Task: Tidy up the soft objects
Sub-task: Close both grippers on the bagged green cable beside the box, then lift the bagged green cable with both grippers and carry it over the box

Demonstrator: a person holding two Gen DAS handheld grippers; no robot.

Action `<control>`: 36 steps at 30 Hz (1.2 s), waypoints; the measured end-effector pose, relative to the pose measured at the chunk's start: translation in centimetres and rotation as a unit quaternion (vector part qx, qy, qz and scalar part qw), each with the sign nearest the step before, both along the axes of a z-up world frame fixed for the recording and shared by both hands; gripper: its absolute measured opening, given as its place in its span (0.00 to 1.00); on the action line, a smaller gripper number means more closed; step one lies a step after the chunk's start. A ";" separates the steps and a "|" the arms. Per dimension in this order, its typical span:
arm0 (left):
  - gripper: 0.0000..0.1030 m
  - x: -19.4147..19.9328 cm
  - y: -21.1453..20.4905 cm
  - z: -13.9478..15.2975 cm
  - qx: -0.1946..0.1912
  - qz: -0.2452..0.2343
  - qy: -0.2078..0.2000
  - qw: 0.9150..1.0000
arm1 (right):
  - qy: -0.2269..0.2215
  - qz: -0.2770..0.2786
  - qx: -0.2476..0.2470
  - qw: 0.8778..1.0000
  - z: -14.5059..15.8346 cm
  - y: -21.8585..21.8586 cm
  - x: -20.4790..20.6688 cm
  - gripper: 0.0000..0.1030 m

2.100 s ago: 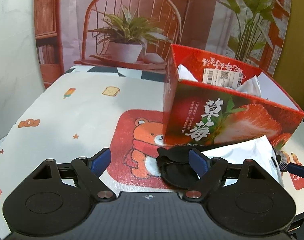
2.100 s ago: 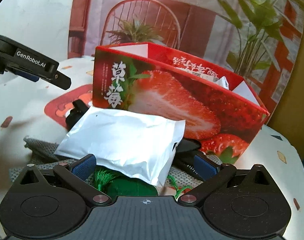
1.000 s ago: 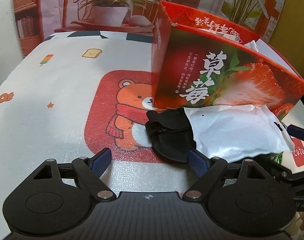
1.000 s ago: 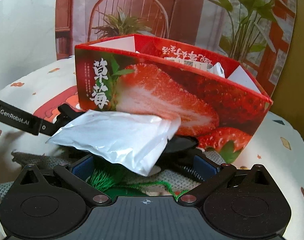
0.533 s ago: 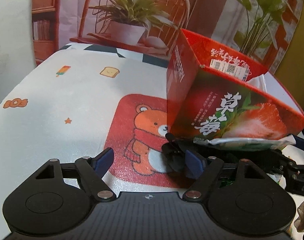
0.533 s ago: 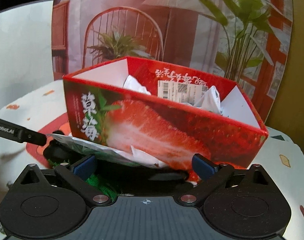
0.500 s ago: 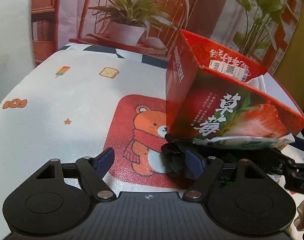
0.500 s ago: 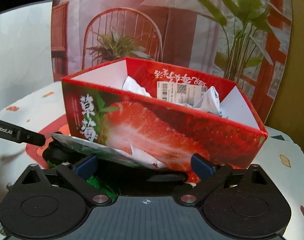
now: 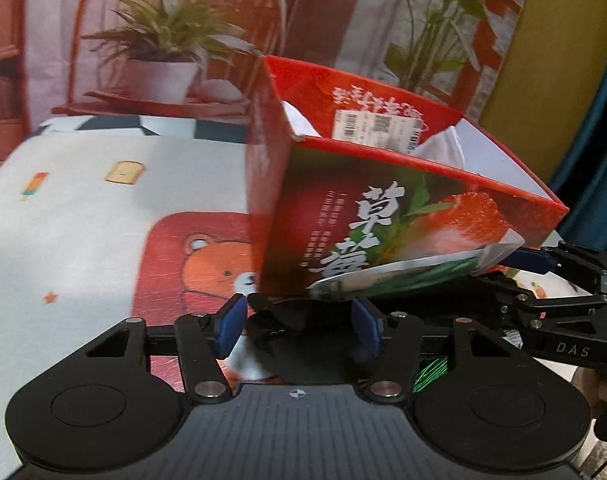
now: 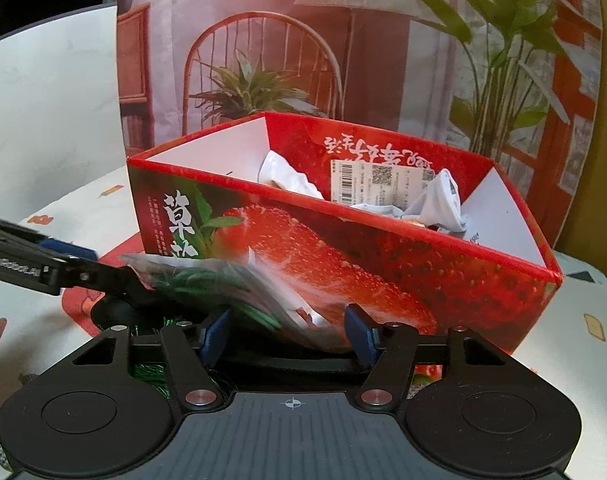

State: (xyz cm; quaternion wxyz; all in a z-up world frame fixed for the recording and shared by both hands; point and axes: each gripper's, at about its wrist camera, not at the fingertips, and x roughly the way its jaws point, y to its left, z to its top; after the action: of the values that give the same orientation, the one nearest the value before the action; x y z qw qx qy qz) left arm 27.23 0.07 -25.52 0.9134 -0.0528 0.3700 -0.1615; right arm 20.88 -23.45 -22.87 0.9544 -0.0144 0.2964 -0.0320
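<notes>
Item: silver foil pouch [image 10: 207, 280], green print on its underside, now tilted up on edge against the front wall of the strawberry carton [image 10: 383, 264]. A second ago it lay nearly flat, white face up, on the pile before the carton; it has since tipped up and risen, along with the black soft piece [image 9: 287, 320] beneath it.

Left tool [image 9: 299, 324]: jaws have just been closing, about half apart; the black piece lies between the blue pads, contact not discernible, so a grip cannot be confirmed.

Right tool [image 10: 287, 330]: jaws likewise just closing; the pouch's lower corner and a black band sit between the pads, whether pinched cannot be told.

Reading: a two-tool lift of the pile seems under way, destination probably the carton (white cloth items [image 10: 439, 196] already inside).

Edges: the carton's near rim stands above the pouch, which leans on the outer wall; it must rise clear of that rim before going in. Green tassel threads [image 9: 429, 372] lie under the right tool and could snag.

Open room: bear-print tabletop [image 9: 83, 240] is free to the left of the carton; the carton's middle has room between the cloths; the two tools sit close together, little slack between them
</notes>
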 end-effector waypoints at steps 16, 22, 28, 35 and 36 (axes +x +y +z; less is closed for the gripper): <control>0.59 1.9 -1.7 -0.2 0.008 -0.067 -0.012 0.998 | 0.010 0.018 -0.006 1.000 -0.2 0.0 0.7 0.45; 0.59 1.5 0.0 0.6 -0.009 -0.050 -0.018 0.999 | 0.010 0.013 -0.003 1.000 -0.3 -0.4 0.8 0.22; 0.59 1.7 -0.4 1.1 -0.012 -0.054 -0.023 0.998 | 0.006 0.007 0.009 1.000 -0.6 -1.0 0.6 0.06; 0.59 1.3 -0.9 1.4 -0.015 -0.064 -0.024 0.998 | -0.010 -0.030 0.046 0.998 -0.5 -2.5 -0.7 0.05; 0.59 1.2 -1.1 1.4 -0.016 -0.067 -0.025 0.997 | -0.011 -0.038 0.055 0.998 -0.5 -2.9 -0.9 0.05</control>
State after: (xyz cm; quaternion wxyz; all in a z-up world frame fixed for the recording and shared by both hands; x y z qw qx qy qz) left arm 28.45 -0.99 -24.08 0.9084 -0.0382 0.3473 -0.2298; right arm 19.97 -26.35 -23.40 0.9551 0.0494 0.2876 -0.0523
